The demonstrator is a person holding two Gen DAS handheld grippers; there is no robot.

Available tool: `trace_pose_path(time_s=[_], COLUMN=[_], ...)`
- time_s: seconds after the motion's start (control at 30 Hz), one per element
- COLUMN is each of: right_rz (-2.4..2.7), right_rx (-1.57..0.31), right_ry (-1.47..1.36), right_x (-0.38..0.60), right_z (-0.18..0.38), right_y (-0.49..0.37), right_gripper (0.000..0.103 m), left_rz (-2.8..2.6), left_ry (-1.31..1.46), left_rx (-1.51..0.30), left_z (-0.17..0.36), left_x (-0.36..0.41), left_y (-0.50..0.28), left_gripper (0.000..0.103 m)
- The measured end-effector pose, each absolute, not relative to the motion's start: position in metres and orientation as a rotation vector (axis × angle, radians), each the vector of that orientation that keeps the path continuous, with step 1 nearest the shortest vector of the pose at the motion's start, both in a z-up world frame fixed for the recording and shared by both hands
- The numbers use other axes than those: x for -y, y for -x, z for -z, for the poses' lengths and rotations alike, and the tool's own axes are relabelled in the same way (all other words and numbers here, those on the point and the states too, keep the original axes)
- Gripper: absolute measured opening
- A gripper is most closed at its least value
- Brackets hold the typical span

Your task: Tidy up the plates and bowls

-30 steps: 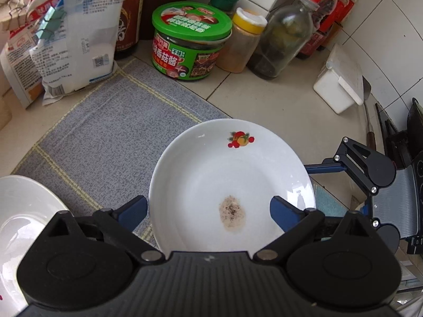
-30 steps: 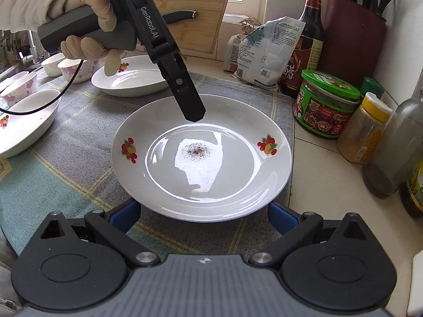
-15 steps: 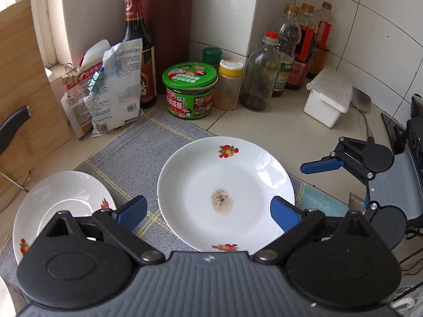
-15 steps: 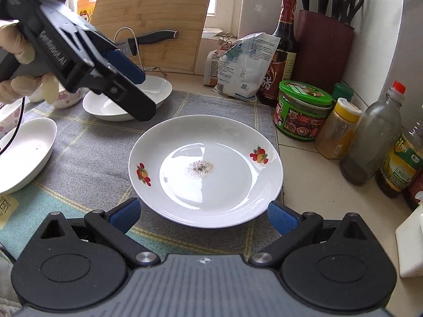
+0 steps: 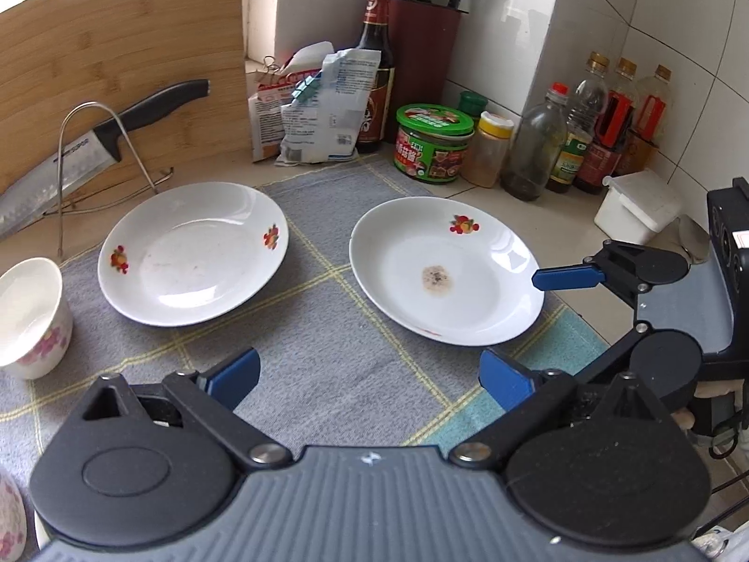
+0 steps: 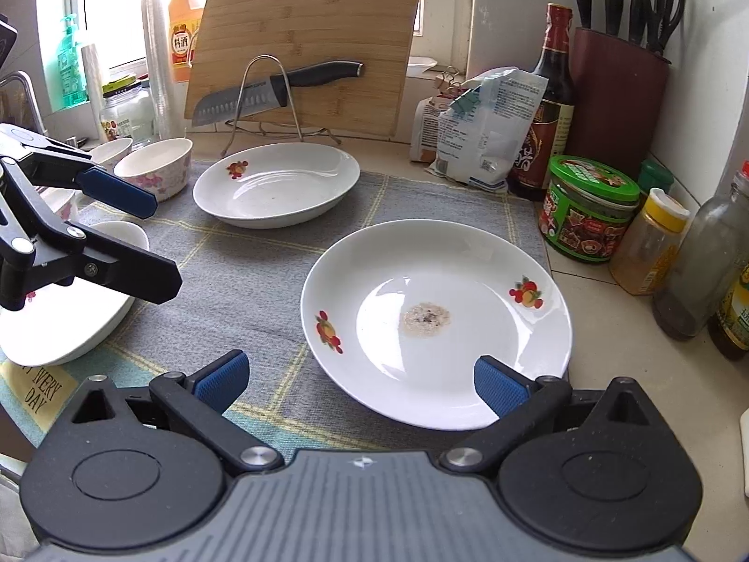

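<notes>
A white plate with fruit prints and a brown speck stain (image 5: 444, 271) (image 6: 435, 318) lies on the grey mat (image 5: 318, 328), right of centre. A second fruit-print plate (image 5: 192, 253) (image 6: 276, 182) lies further back on the mat. A floral bowl (image 5: 28, 318) (image 6: 154, 166) stands at the left, and another white dish (image 6: 61, 323) sits under the left gripper in the right wrist view. My left gripper (image 5: 370, 374) is open above bare mat, empty. My right gripper (image 6: 358, 379) is open, its right finger over the stained plate's near rim, nothing held.
A knife (image 5: 93, 150) rests on a wire rack against a bamboo board (image 6: 304, 42). Packets (image 5: 318, 107), a soy bottle (image 6: 552, 103), a green-lidded jar (image 5: 433, 143), spice bottles (image 5: 533, 150) and a knife block (image 6: 618, 98) line the back wall. A white box (image 5: 636, 206) sits far right.
Both grippers have pulled back and away from the stained plate. The left wrist view now takes in the second plate, the bowl and the knife rack; the left gripper has shifted left.
</notes>
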State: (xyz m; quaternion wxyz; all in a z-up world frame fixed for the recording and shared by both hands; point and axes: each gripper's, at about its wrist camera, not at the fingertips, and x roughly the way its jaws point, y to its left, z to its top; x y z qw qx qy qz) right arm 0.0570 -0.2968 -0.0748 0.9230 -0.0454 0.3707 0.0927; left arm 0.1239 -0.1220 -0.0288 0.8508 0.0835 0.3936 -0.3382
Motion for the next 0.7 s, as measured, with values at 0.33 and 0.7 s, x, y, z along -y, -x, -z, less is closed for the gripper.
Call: trace_pose_path(time_s=[0.33,0.7], right_rz=[-0.225,-0.213], right_rx=[-0.790,-0.805], right_ry=[0.112,0.137], right_x=[0.241,0.182], right_z=[0.077,0.073], right_y=[-0.056,-0.030], right_gripper=[0.103,0.103], left_rz=[0.671,0.688], left_ry=[-0.155,-0.158], left_rx=[-0.815,-0.817], left_z=[0.033,0.035], left_x=[0.065,0.003], left_y=[-0.102,-0.085], left_gripper=[0.100,0.100])
